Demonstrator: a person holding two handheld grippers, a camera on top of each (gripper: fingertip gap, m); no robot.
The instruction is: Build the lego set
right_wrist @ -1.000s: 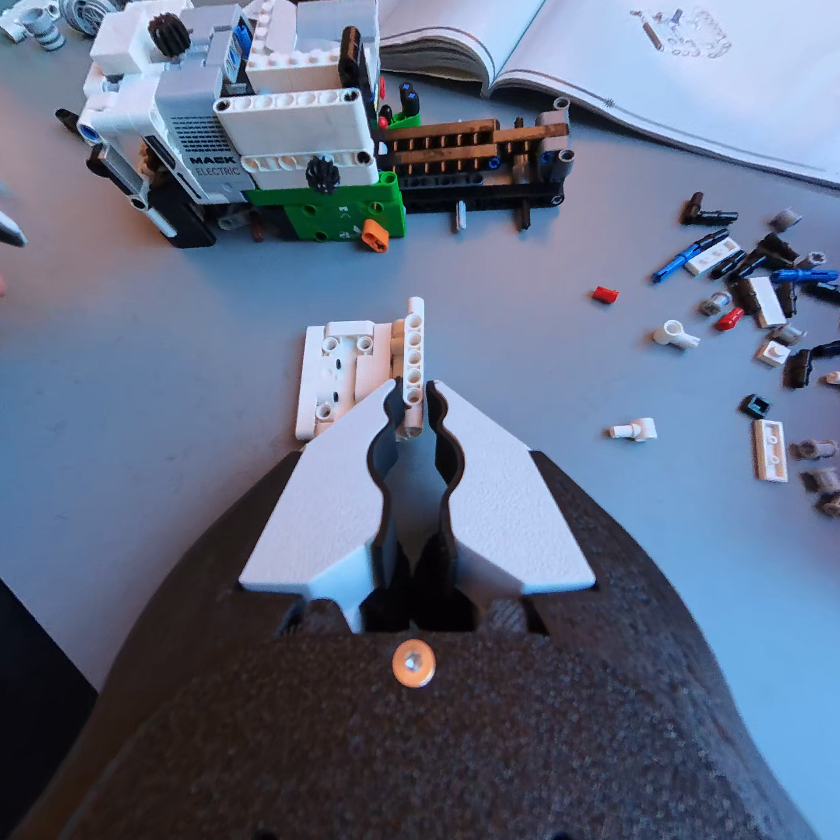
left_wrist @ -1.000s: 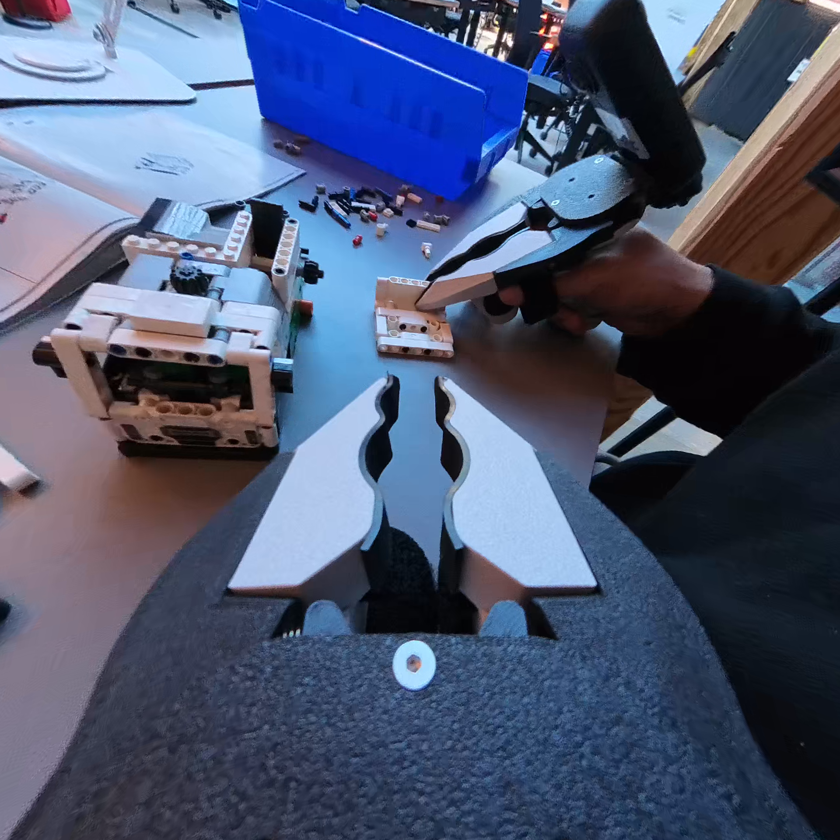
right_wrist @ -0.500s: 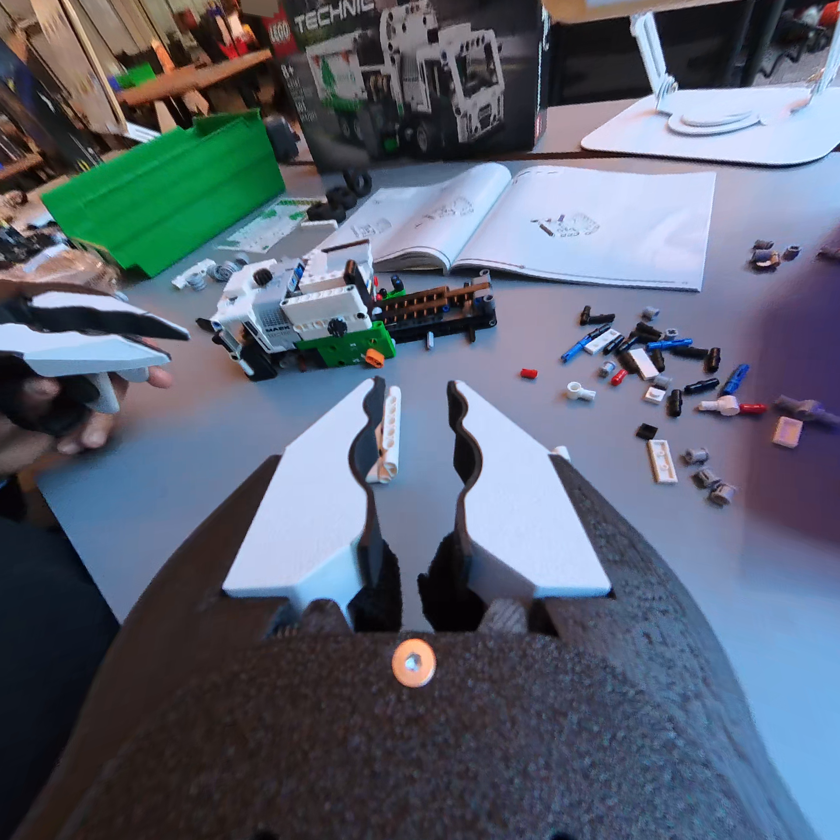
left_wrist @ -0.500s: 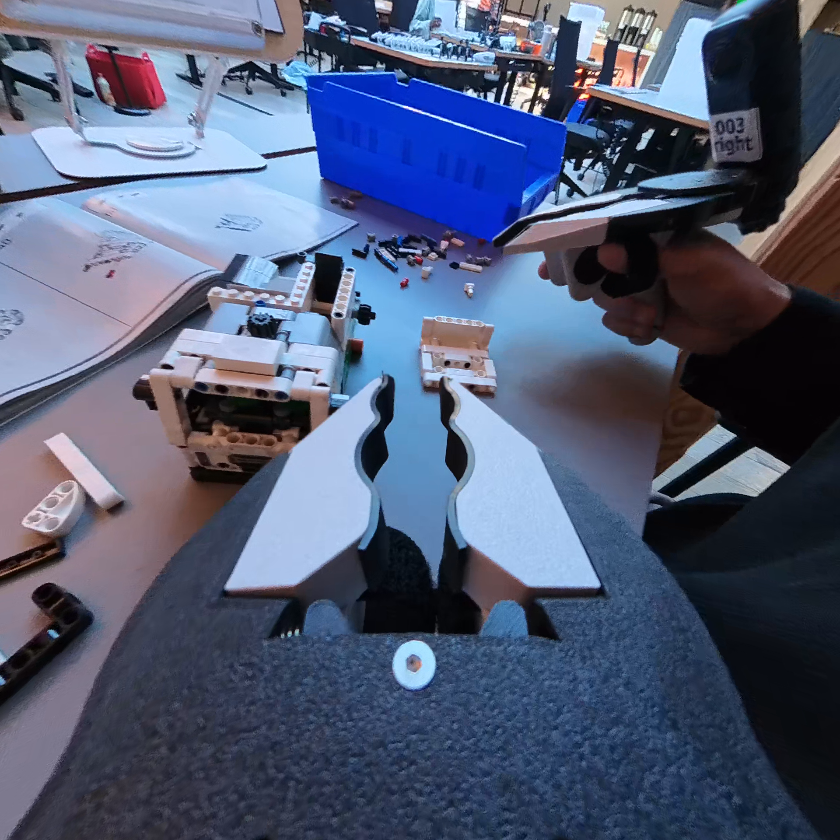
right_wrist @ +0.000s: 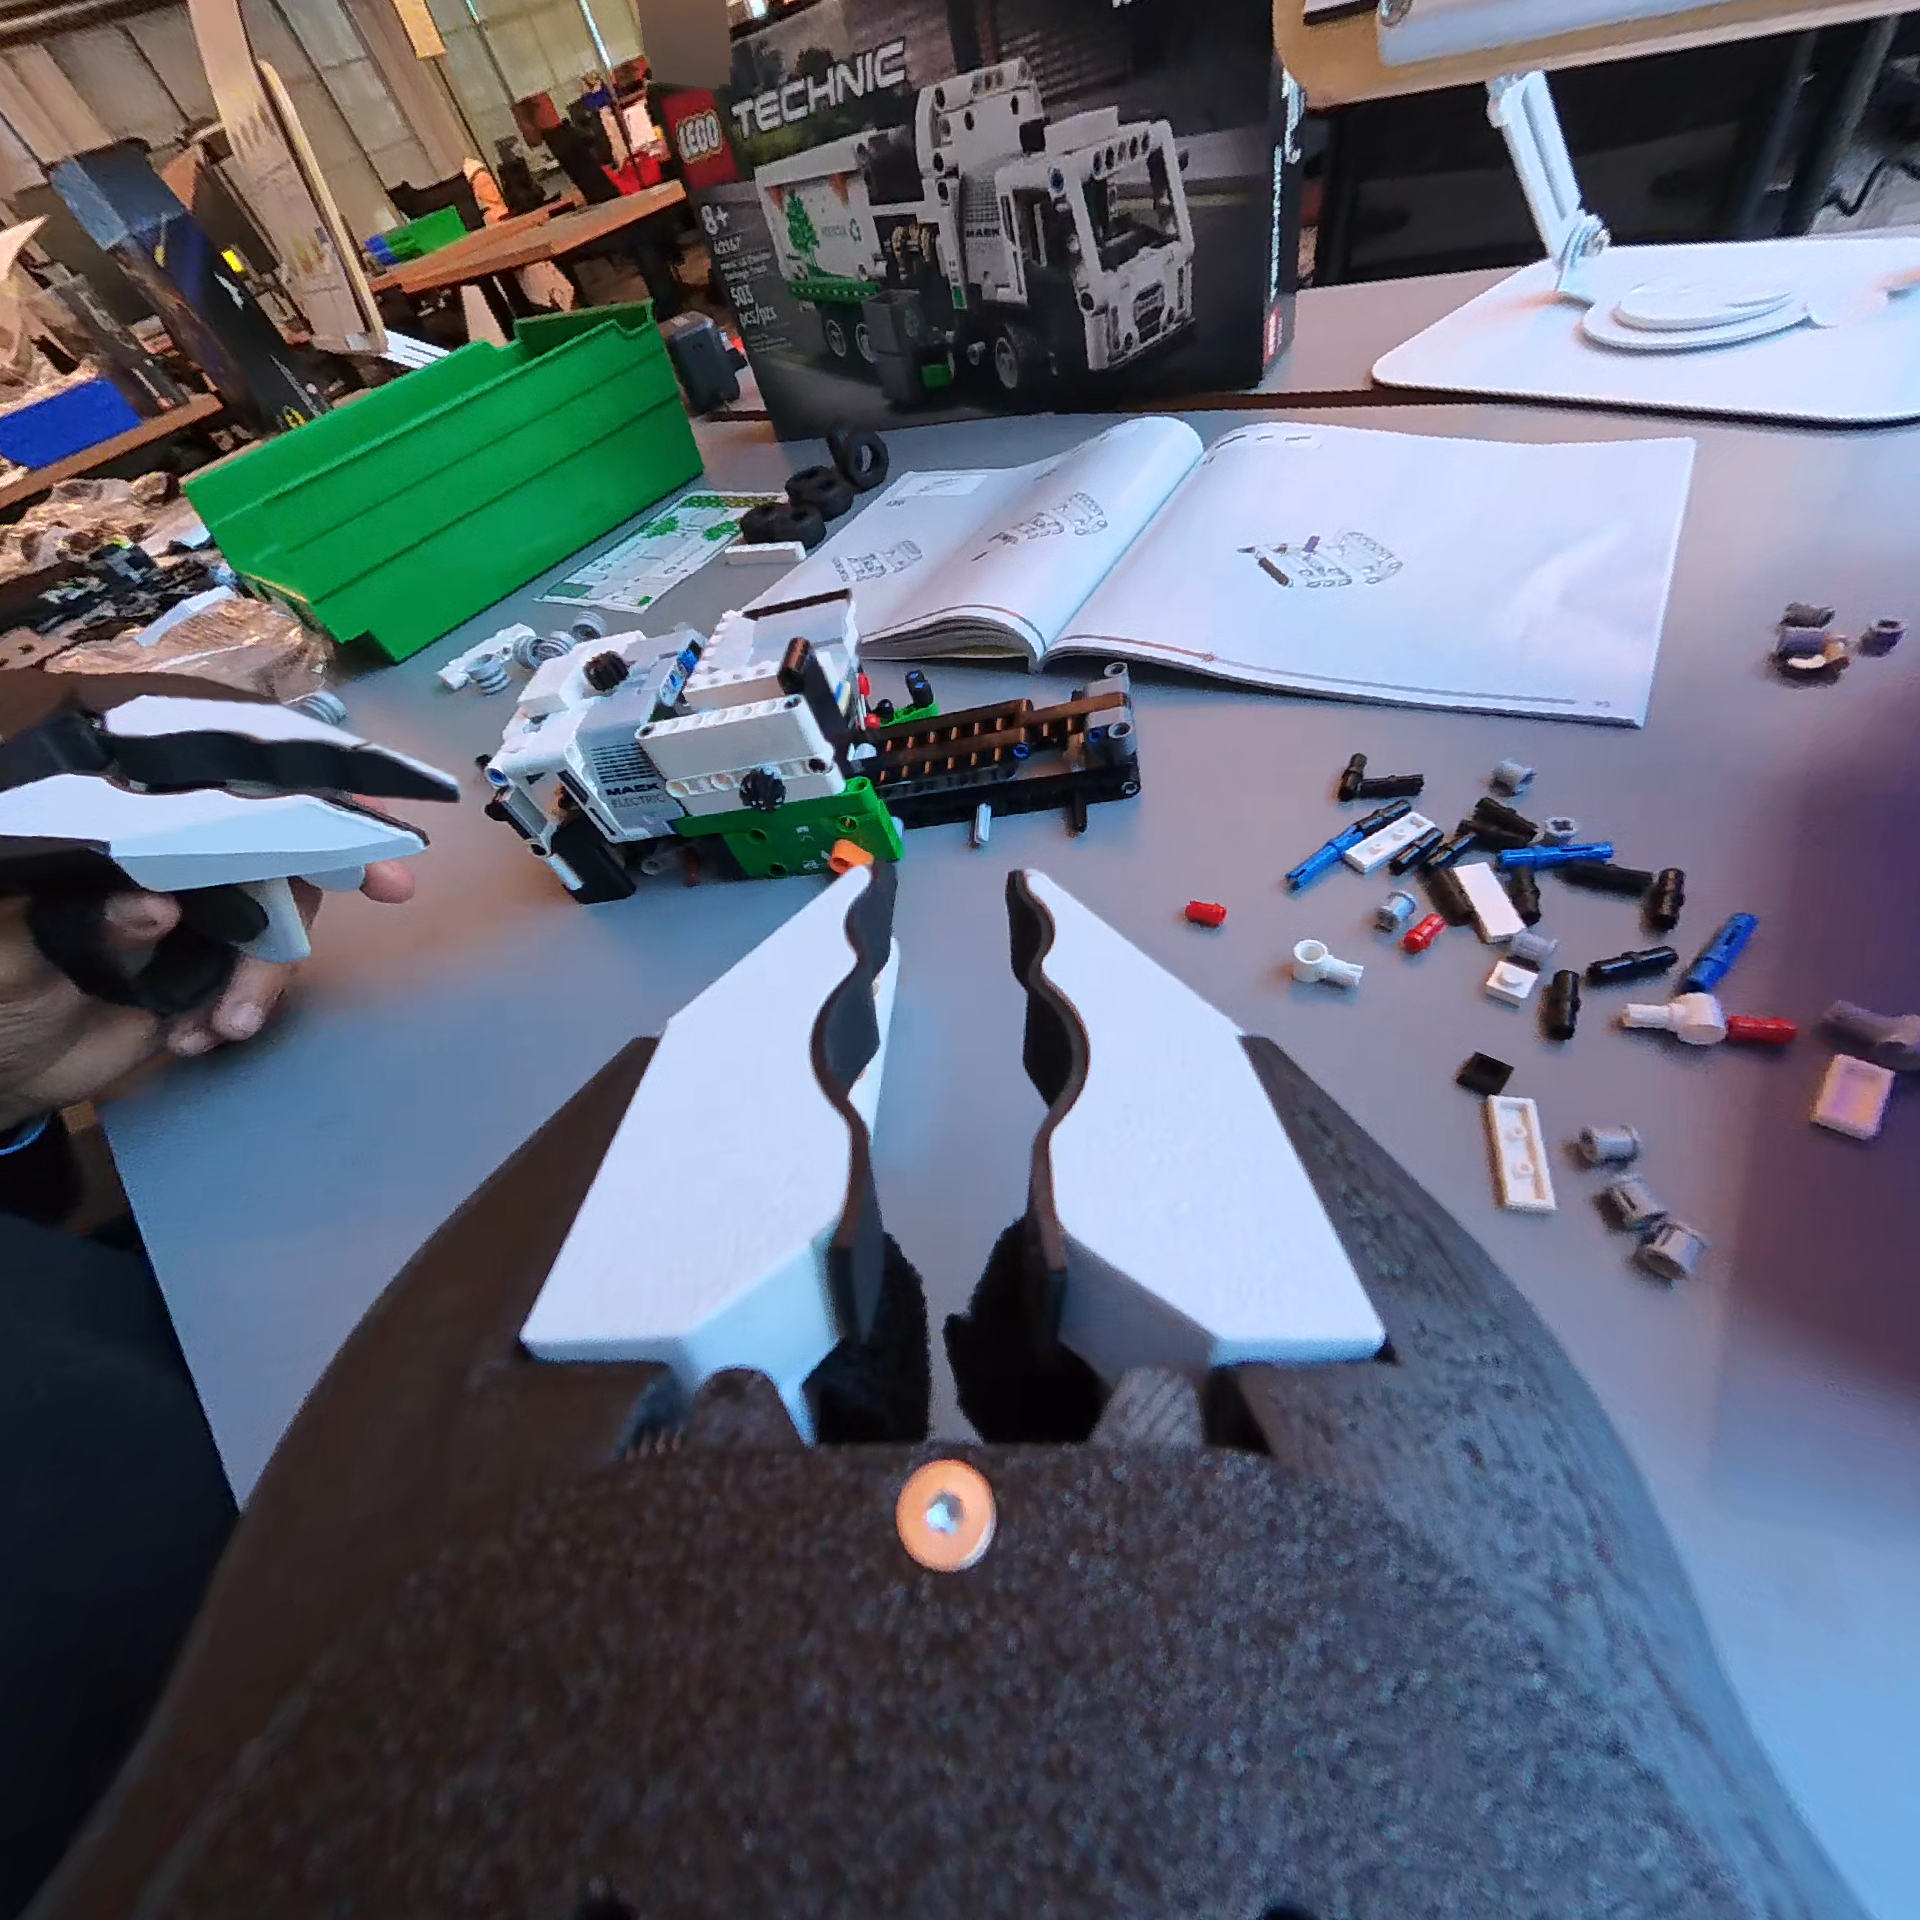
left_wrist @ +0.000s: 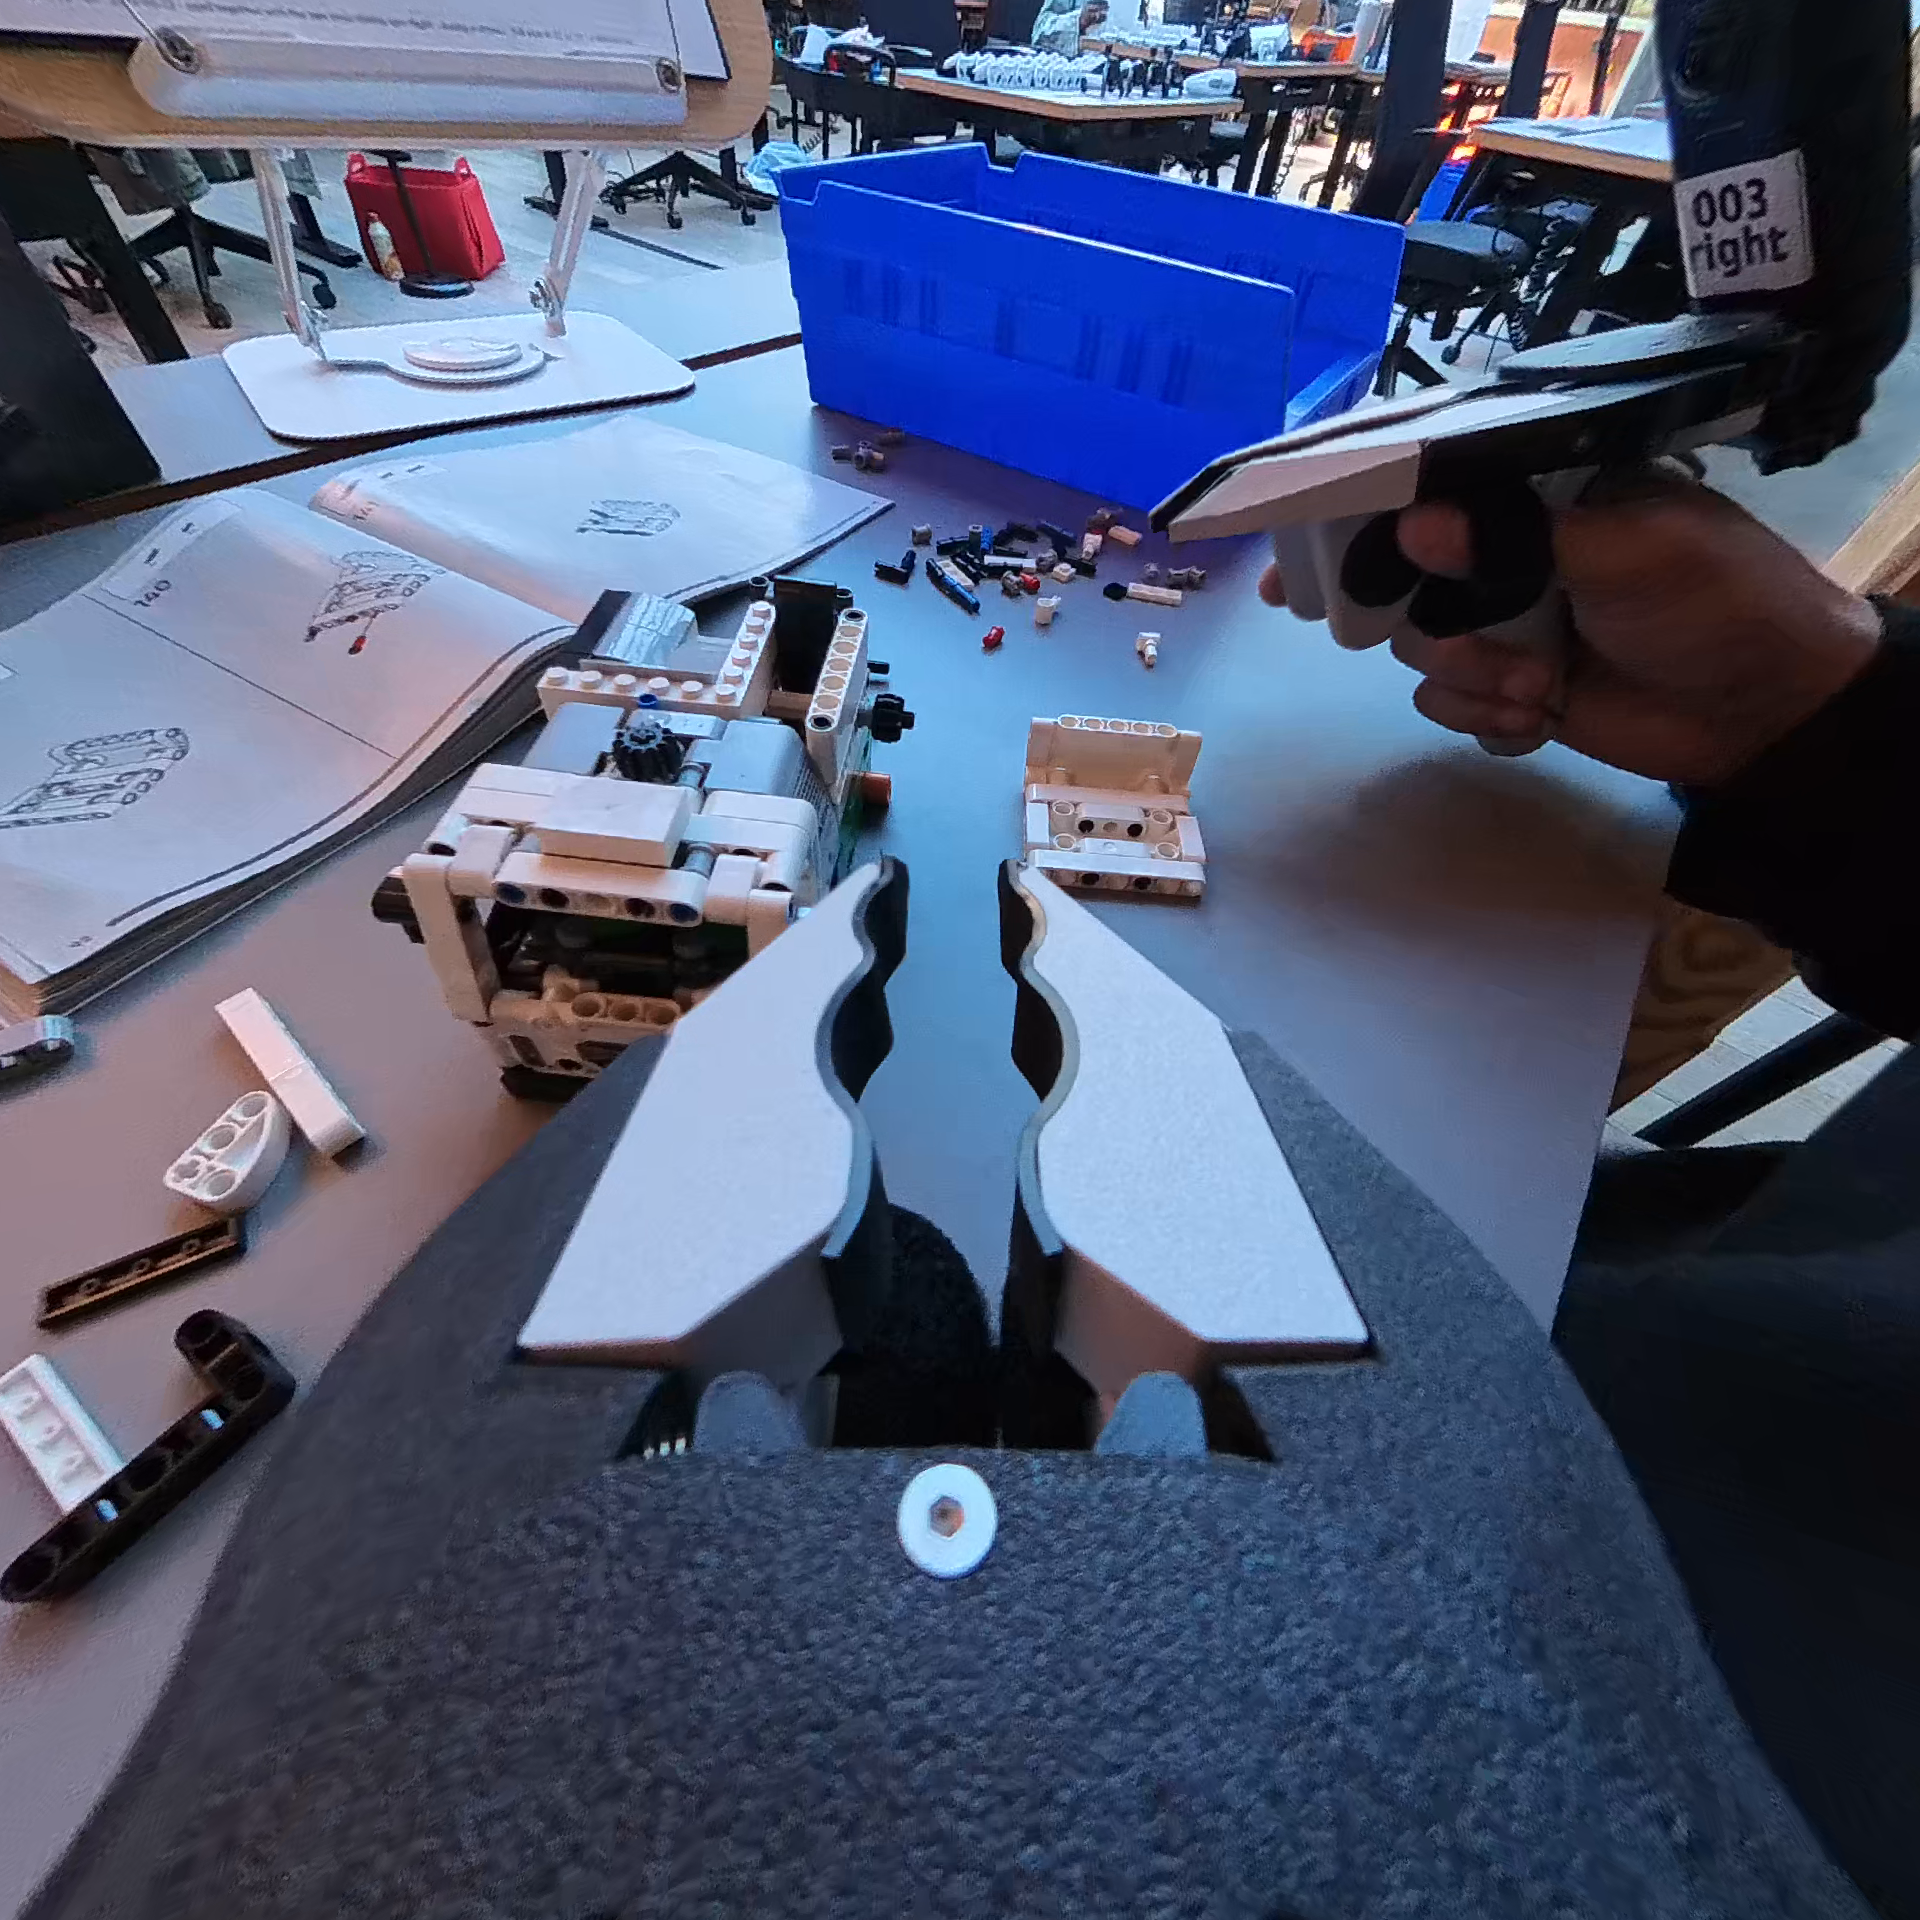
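The small white brick panel (left_wrist: 1114,821) has been let go and left on the grey tabletop (left_wrist: 1351,935). The right hand-held gripper (right_wrist: 940,883) has been lifted, spread empty; the left hand-held gripper (left_wrist: 948,878) is spread empty too. Another piece can be picked.

Grey surface (right_wrist: 520,1091) carrying a half-built white and green truck model (right_wrist: 707,769), small white panel assembly (left_wrist: 1112,810), open instruction booklet (right_wrist: 1299,561), scattered loose pins and plates (right_wrist: 1507,914), blue bin (left_wrist: 1049,322), green bin (right_wrist: 447,488), set box (right_wrist: 997,208), four black tyres (right_wrist: 816,488).
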